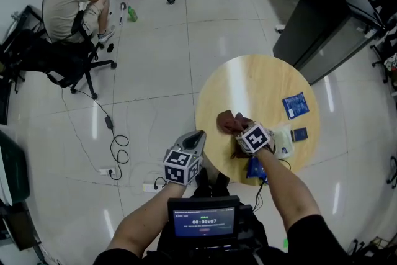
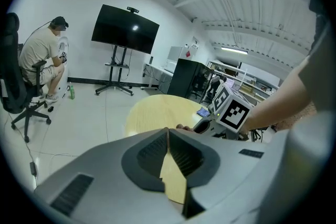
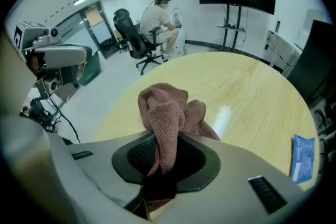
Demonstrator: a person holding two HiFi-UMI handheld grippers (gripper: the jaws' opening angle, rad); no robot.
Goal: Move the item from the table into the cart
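The right gripper [image 3: 160, 165] has its two jaws squeezed on the brown cloth [image 3: 164, 110]. A fold of the cloth goes down between the jaws, and the rest puffs up in front. The cloth sits on the round wooden table [image 3: 252, 86], near the edge closest to the person. I think the step in hand is to pick the cloth up. To do it well, the squeeze should be tight, because only a fold is caught and soft cloth can slip out. It is best to lift straight up first, so the loose part comes off the wood and does not drag. There are other small things near the cloth: a blue packet [image 1: 295, 105], a small dark packet [image 1: 300, 133] and a pale thing [image 1: 284, 139] just beside the right gripper. A hanging corner could brush the pale thing, so go up before going sideways. The left gripper [image 2: 167, 134] has its jaws pressed together with nothing in them. It hangs past the table's edge over the floor, apart from the cloth, and it is best left out of the way. I cannot see the cart in any view, so the person must look for it before carrying the cloth over. There are cables [image 1: 115, 146] on the floor to step around.
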